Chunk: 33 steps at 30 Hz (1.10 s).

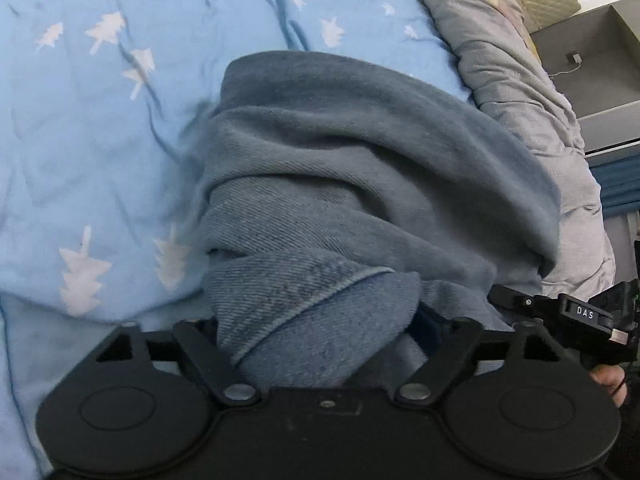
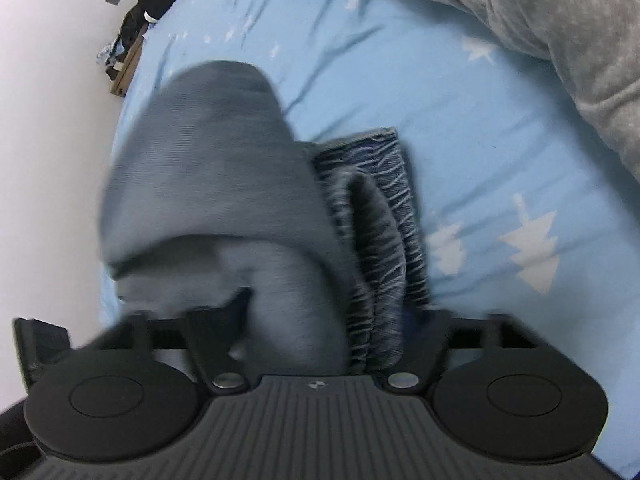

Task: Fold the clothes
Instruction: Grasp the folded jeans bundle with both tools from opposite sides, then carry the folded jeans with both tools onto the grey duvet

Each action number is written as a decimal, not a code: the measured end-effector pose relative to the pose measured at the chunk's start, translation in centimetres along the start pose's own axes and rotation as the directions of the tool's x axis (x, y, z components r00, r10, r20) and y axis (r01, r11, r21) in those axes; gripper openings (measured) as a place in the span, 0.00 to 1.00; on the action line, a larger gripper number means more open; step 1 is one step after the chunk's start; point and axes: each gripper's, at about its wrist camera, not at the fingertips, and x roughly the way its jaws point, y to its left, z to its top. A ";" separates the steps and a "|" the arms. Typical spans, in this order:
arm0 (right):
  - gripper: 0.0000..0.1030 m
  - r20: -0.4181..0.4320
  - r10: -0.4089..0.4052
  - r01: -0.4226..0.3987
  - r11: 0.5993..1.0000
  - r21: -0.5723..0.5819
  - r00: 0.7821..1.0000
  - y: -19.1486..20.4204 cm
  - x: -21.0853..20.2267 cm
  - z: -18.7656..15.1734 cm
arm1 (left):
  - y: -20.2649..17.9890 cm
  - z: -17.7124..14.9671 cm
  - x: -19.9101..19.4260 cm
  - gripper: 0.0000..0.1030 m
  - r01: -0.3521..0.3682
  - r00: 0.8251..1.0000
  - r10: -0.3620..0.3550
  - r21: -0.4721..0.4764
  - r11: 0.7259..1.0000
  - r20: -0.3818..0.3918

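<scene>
A grey-blue sweatshirt (image 1: 340,184) hangs bunched over a light blue bed sheet with white tree prints (image 1: 100,140). My left gripper (image 1: 320,344) is shut on a hemmed edge of the sweatshirt; its fingertips are buried in the cloth. In the right wrist view the same sweatshirt (image 2: 208,168) droops in front of the camera, with its dark ribbed striped band (image 2: 384,216) beside it. My right gripper (image 2: 316,332) is shut on the sweatshirt near that band; its fingertips are hidden. The right gripper's body (image 1: 580,316) shows at the lower right of the left wrist view.
A grey quilted duvet (image 1: 520,92) lies along the bed's right side and also shows in the right wrist view (image 2: 540,12). A white wall (image 2: 48,140) borders the bed on the left, with dark items (image 2: 136,32) by its far edge. A grey shelf unit (image 1: 600,60) stands beyond the duvet.
</scene>
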 end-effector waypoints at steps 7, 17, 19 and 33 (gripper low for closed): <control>0.28 0.009 -0.017 0.017 1.000 0.020 1.000 1.7 -1.8 -0.6 | -2.1 -1.1 -3.2 0.34 -0.005 0.999 0.005 -0.012 1.000 0.041; 0.25 0.113 0.044 -0.041 0.999 -0.023 0.993 8.0 -10.7 -4.1 | -7.4 -5.6 -13.9 0.29 0.117 0.982 -0.112 -0.021 0.993 0.149; 0.25 0.131 0.042 -0.037 0.998 -0.042 0.990 9.5 -12.7 -5.0 | -8.3 -6.0 -16.0 0.29 0.138 0.978 -0.137 0.004 0.990 0.159; 0.25 0.430 0.039 -0.030 0.999 -0.028 0.902 15.0 -30.5 -8.9 | -23.0 -6.6 -24.2 0.29 0.309 0.930 -0.343 0.225 0.924 0.132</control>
